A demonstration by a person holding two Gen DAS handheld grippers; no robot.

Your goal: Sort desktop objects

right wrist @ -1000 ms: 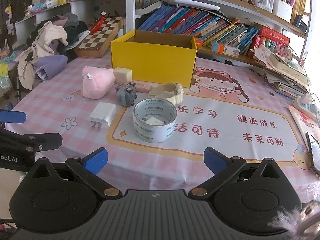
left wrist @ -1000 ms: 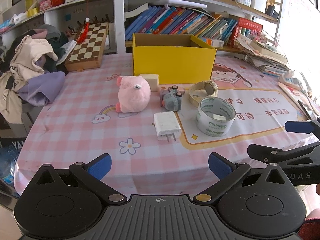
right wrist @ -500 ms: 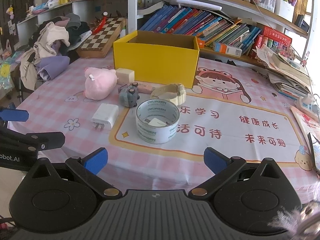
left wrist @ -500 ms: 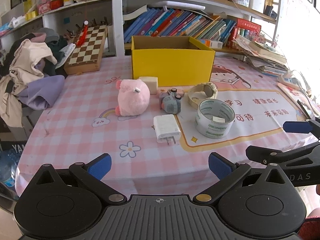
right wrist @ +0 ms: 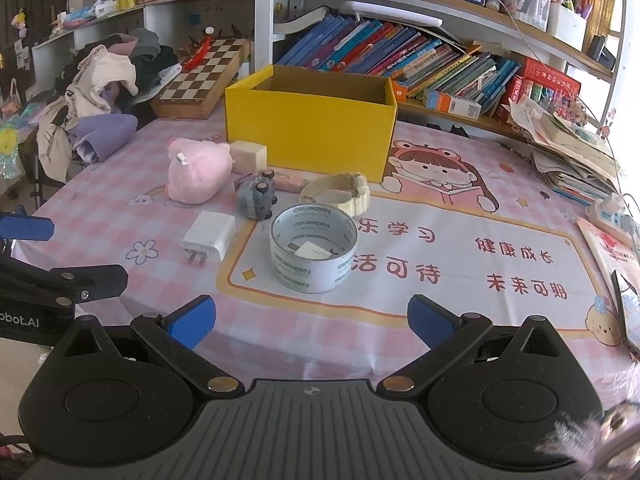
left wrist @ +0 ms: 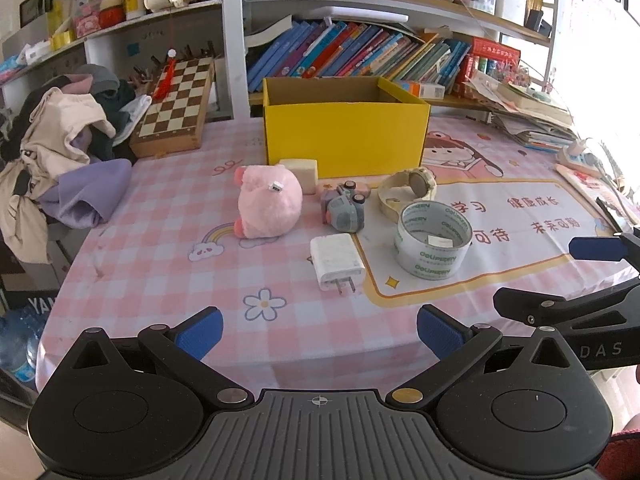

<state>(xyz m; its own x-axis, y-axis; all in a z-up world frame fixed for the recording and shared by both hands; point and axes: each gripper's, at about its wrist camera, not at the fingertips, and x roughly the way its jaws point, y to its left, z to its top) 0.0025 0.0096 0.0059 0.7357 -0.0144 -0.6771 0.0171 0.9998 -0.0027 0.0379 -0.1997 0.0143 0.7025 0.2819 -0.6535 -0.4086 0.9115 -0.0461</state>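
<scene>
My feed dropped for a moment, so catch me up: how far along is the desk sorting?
Nothing looks sorted yet: the part of the yellow box that shows holds nothing. Nothing is in hand: the left gripper and right gripper are both open, short of the items. Left on the table: tape roll, white charger, pink plush, grey toy, watch and cream block.

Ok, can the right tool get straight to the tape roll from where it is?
Probably yes. The right tool is open and facing the tape roll, with only bare tablecloth between them; the white charger lies off to the side.
</scene>
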